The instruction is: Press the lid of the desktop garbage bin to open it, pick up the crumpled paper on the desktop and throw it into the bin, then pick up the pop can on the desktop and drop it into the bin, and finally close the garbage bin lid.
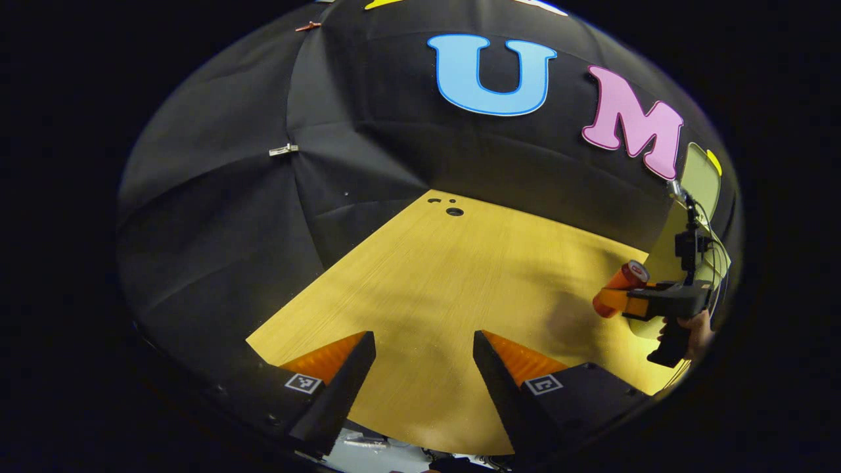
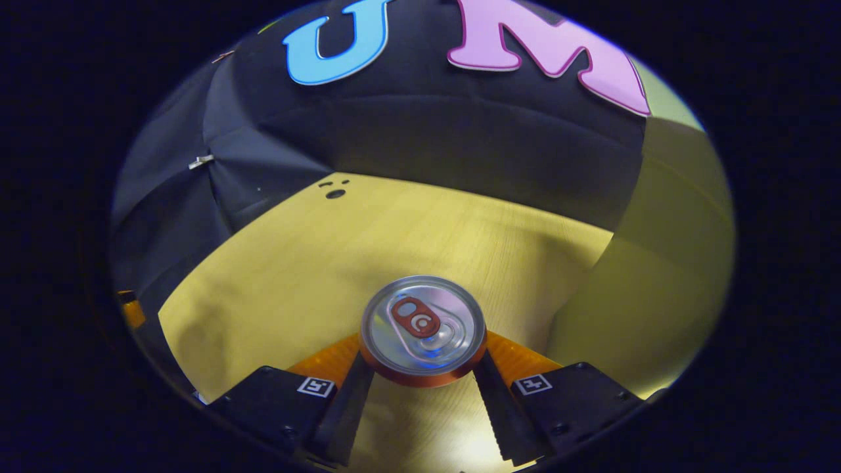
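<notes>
My right tongs [image 2: 424,368] clamping an orange aluminium pop can [image 2: 424,328] above the yellow wooden worktop [image 2: 276,276], my left tongs [image 1: 424,368] spread wide, nothing between them

The left tongs [image 1: 424,368] hang with fingers spread wide apart, nothing between them. The right tongs [image 2: 424,374] are clamped from both sides on the pop can [image 2: 424,328], its top facing their camera. Seen from the left gripper view, a hand [image 1: 696,332] grips the right tongs' handle at the far right, raised above the counter [image 1: 427,282].
</notes>
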Tool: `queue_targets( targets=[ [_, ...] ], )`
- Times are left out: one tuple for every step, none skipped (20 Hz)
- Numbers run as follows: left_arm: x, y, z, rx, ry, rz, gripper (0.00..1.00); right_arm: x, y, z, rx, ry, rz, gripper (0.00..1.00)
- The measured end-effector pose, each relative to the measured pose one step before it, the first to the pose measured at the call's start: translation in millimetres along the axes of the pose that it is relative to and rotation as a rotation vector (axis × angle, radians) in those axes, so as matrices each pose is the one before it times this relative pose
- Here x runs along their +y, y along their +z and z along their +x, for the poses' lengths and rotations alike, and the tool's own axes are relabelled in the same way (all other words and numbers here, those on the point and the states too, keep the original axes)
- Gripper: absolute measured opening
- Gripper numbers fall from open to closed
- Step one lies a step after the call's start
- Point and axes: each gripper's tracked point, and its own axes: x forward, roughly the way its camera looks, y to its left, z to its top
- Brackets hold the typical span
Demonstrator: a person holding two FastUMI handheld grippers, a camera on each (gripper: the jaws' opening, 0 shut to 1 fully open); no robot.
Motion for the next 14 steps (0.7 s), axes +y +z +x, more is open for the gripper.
queue_targets(
  targets=[
    [-2.27, 0.05, 0.39, -0.00319, -0.00814, -0.00176, 0.96, 1.34, 8.47, -9.06, -0.01222, 0.00295, -0.00706, 0.83],
    [-2.06, -0.91, 0.56, -0.00124, -0.00848, -0.00408, 0.96, 1.36, 7.20, -8.01, -0.00772, 0.00532, -0.00777, 0.83],
    [-4.17, -3.61, 0.93, 0.00301, -0.01234, -0.00570, 0.96, 1.15, 10.56, -10.26, -0.01409, 0.00802, -0.00183, 0.83],
    [-3.54, -3.85, 0.18, 0.00434, -0.01241, -0.00338, 0.96, 1.44, 12.27, -9.75, -0.02156, 0.01076, 0.00408, 0.83],
    [-2.29, -5.95, 0.76, 0.00843, -0.00716, -0.00084, 0.96, 0.37, 12.97, -10.04, -0.02601, 0.00711, 0.00270, 0.83],
    [-2.01, -4.39, 0.34, 0.00578, -0.00623, 0.00280, 0.96, -0.44, 12.84, -9.59, -0.02464, 0.00270, 0.00111, 0.83],
    [-2.15, -4.40, -0.41, 0.00447, -0.00533, 0.00390, 0.96, -1.38, 11.65, -8.97, -0.02266, 0.00105, -0.00221, 0.83],
    [-2.73, -3.24, 0.24, 0.00485, -0.00672, 0.00399, 0.96, -1.85, 9.35, -7.57, -0.01867, -0.00102, 0.00364, 0.83],
    [-3.19, -3.79, -0.65, 0.00429, -0.00824, 0.00600, 0.96, -2.54, 8.25, -7.08, -0.01352, -0.00195, 0.01146, 0.83],
    [-2.67, -2.46, 0.16, 0.00297, -0.00578, 0.00855, 0.96, -2.73, 6.20, -4.88, -0.01181, -0.00297, 0.01550, 0.83],
    [-1.37, -3.89, 0.20, 0.00559, -0.00478, 0.00889, 0.96, -3.45, 7.26, -5.30, -0.01076, -0.00468, 0.01800, 0.83],
    [-3.45, -2.20, 0.71, 0.00540, -0.00847, 0.00514, 0.96, -4.68, 6.85, -5.05, -0.01311, -0.00505, 0.01518, 0.83],
    [-4.69, -1.48, 0.84, 0.00508, -0.01149, 0.00302, 0.96, -5.26, 6.77, -4.86, -0.01293, -0.00848, 0.01093, 0.83],
    [-4.53, -0.74, 0.36, 0.00433, -0.01133, 0.00374, 0.96, -6.50, 7.08, -5.62, -0.01656, -0.01139, 0.00554, 0.83]
  ],
)
